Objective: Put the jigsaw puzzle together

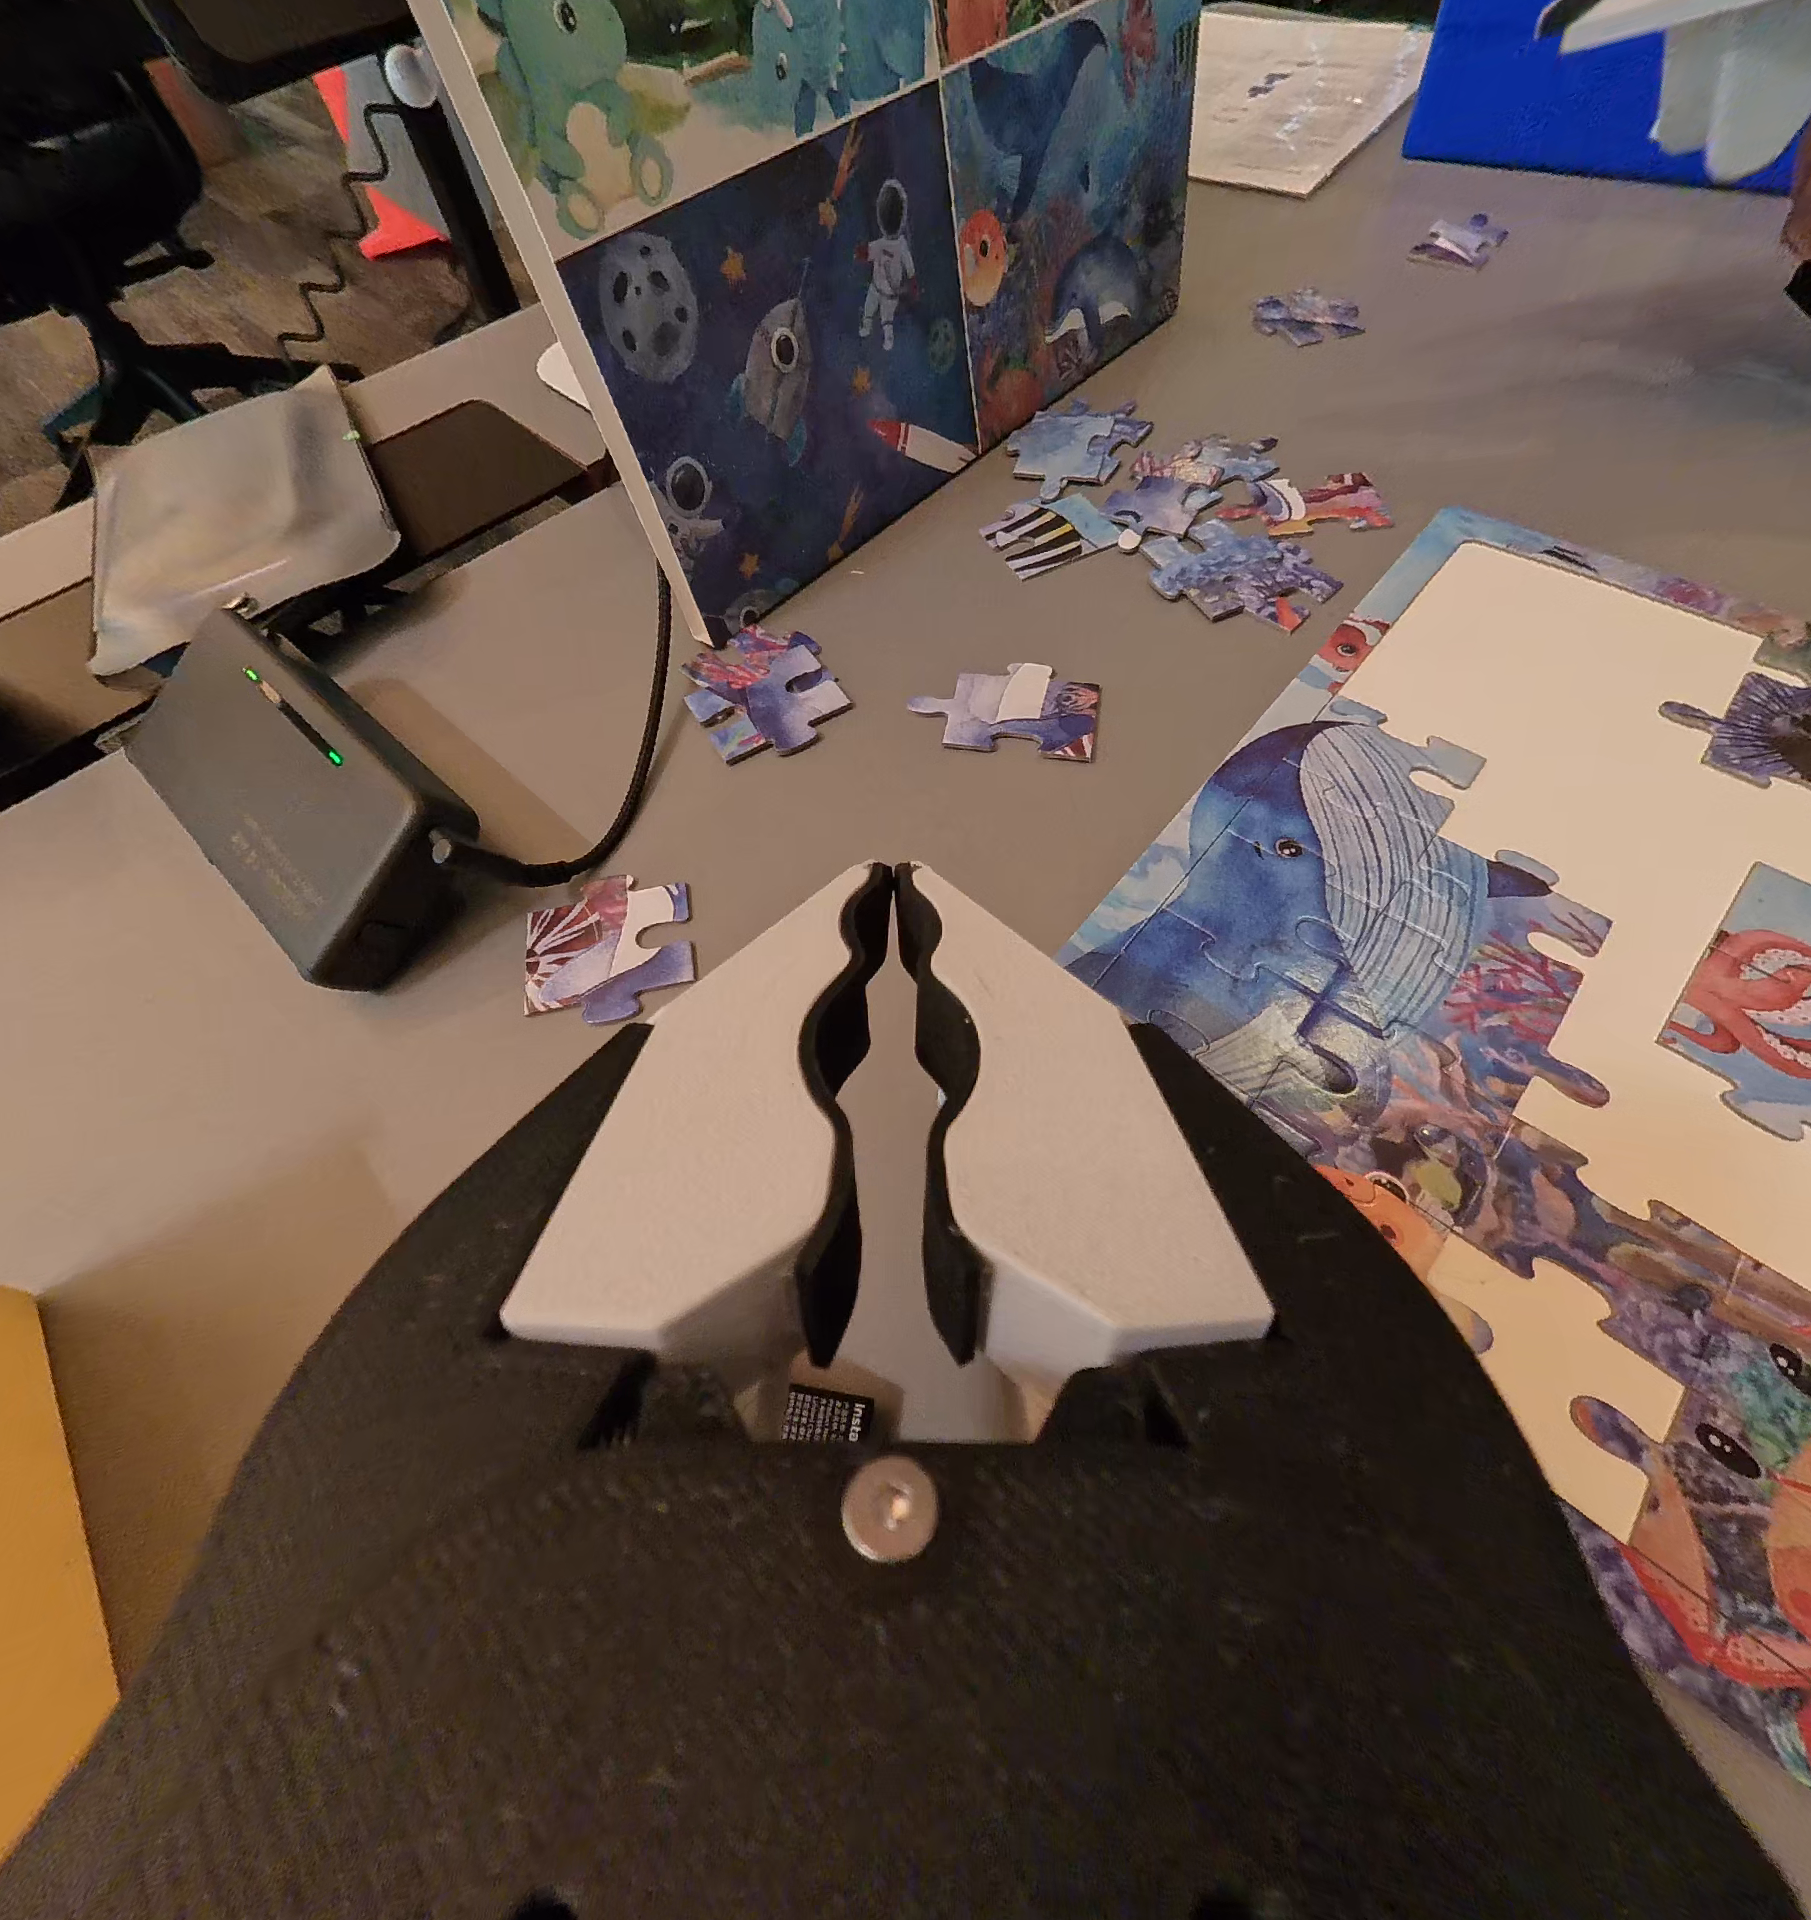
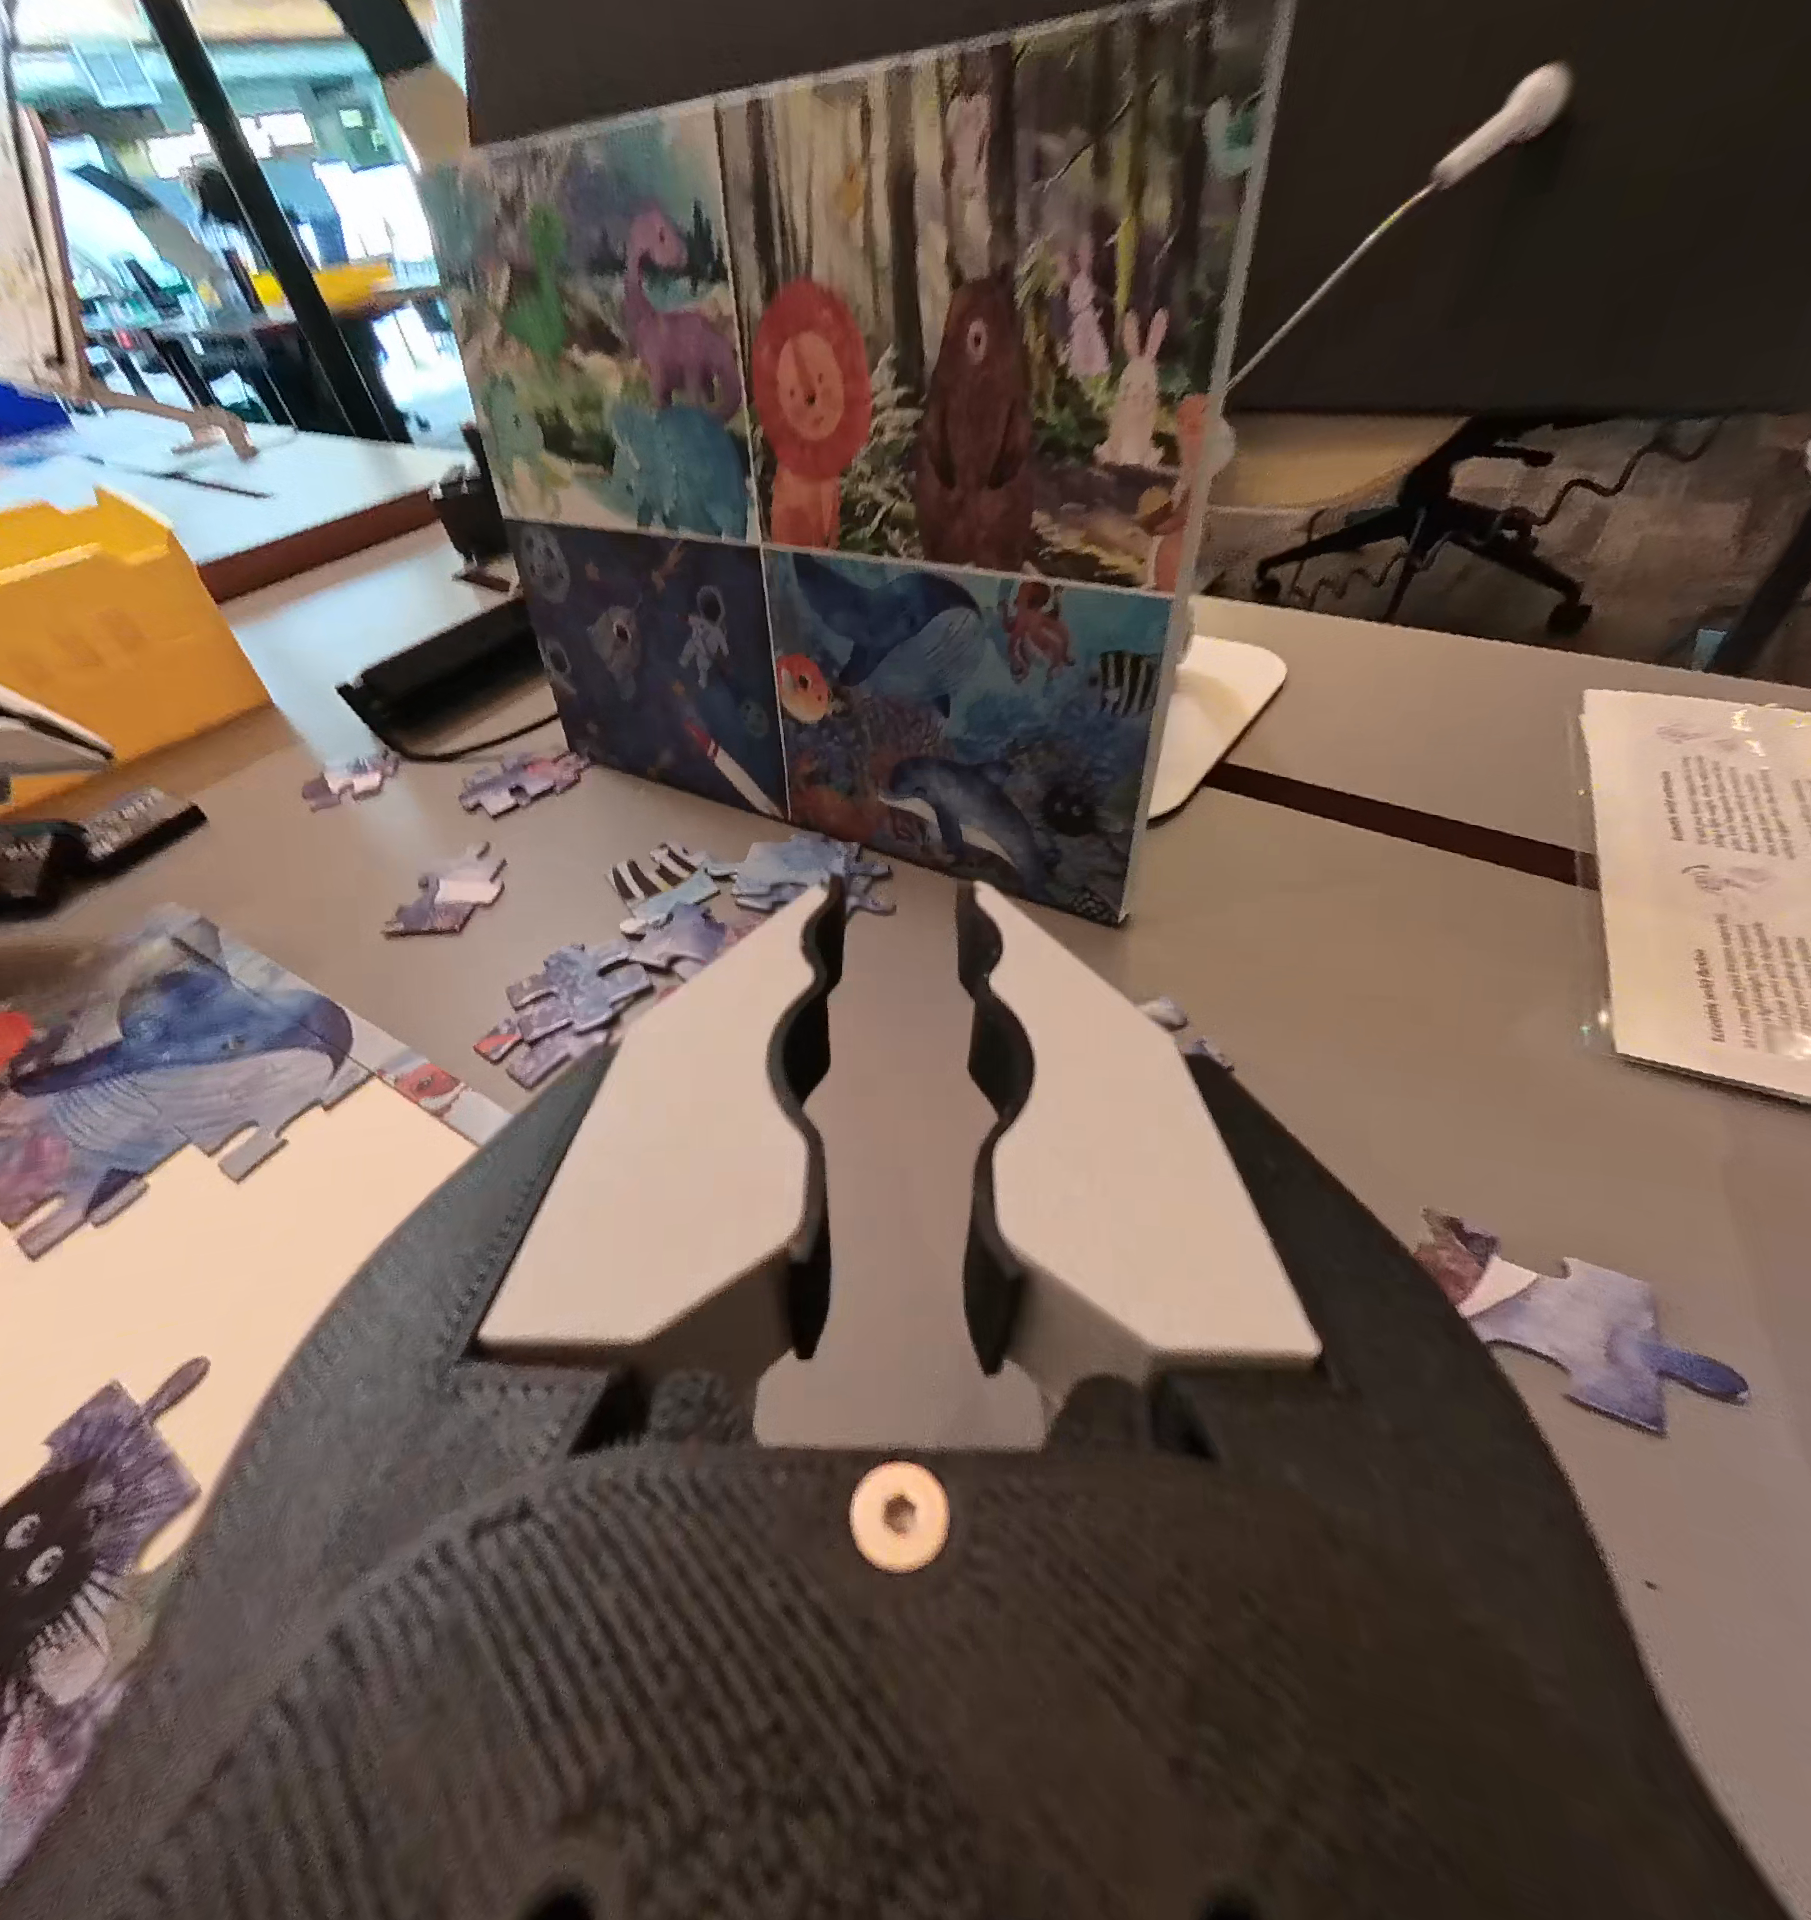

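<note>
A partly built sea-scene jigsaw lies in its white tray (image 1: 1566, 790) at the right of the left wrist view; the whale section (image 1: 1327, 894) is joined. The tray also shows at the lower left of the right wrist view (image 2: 194, 1236). Loose pieces lie in a pile (image 1: 1181, 520) by the picture board, with single pieces nearby (image 1: 1015, 712), (image 1: 610, 951). My left gripper (image 1: 894, 868) is shut and empty above the table, next to the tray's left edge. My right gripper (image 2: 899, 894) is open and empty, held above the table near the pile (image 2: 662, 935). One loose piece (image 2: 1576, 1320) lies to its right.
An upright picture board (image 1: 859, 332), (image 2: 849, 499) stands behind the pieces. A dark power bank (image 1: 288, 800) with a cable sits at the left. A printed sheet in a sleeve (image 2: 1732, 894) lies at the right. A yellow bin (image 2: 80, 623) stands at the far left. My right fingertips sit around 35 centimeters from my left ones.
</note>
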Available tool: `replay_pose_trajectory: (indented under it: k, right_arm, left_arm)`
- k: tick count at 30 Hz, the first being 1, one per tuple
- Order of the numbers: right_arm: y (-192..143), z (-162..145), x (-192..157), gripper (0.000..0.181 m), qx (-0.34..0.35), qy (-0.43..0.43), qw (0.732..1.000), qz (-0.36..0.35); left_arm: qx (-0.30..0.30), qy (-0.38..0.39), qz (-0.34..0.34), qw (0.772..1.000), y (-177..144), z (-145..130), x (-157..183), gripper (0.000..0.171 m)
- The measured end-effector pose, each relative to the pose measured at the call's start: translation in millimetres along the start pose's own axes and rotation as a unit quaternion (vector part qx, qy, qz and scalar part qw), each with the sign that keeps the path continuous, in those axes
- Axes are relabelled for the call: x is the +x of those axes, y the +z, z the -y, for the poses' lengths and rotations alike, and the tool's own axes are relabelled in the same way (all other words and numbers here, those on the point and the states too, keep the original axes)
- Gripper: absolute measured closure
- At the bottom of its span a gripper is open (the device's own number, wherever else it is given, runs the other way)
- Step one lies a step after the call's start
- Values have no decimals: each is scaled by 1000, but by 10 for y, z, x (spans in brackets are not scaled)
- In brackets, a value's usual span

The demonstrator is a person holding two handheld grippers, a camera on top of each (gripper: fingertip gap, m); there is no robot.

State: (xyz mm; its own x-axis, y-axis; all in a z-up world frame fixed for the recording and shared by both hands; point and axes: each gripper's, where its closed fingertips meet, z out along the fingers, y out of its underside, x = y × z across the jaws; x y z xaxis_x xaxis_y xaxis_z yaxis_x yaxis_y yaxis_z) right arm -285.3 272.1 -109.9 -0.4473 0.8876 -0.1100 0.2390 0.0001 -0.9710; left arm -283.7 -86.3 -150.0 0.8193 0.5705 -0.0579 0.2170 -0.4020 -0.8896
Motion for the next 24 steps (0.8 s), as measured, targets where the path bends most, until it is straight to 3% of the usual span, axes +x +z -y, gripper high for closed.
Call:
replay_pose_trajectory:
  k: [13, 24]
  right_arm:
    - [-98, 26, 210, 155, 15, 22, 999, -27]
    - [-428, 210, 577, 154, 59, 30, 994, -86]
  left_arm:
    - [-3, 4, 0, 1000, 10, -9, 9, 171]
    - [-7, 9, 1, 1000, 20, -19, 17, 171]
